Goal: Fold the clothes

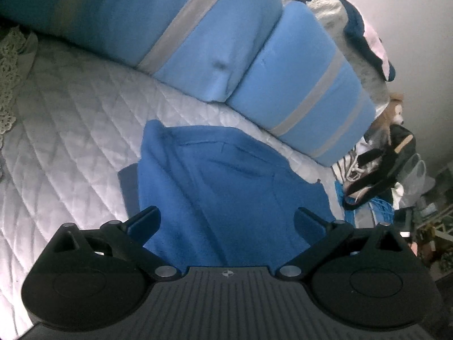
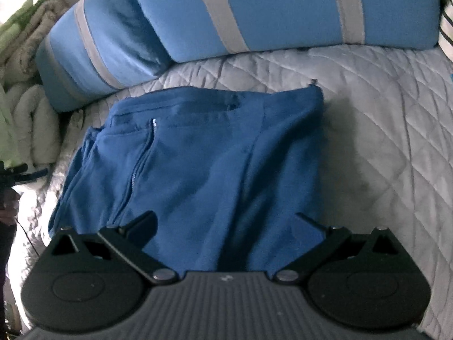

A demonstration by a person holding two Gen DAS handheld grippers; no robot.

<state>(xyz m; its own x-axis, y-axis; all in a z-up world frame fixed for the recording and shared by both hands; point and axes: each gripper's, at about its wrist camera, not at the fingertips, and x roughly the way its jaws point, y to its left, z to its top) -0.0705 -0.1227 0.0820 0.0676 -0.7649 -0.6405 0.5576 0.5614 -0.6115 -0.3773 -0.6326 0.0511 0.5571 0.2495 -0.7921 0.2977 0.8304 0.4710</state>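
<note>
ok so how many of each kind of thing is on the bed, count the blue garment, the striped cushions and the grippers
blue zip garment: 1
light blue cushions with grey stripes: 2
grippers, both open over the garment, left gripper, right gripper: 2
white quilted bedspread under it all: 1
total: 6

Blue fleece garment (image 2: pixel 198 153) with a zipper (image 2: pixel 141 155), partly folded, lies flat on the bed
</note>
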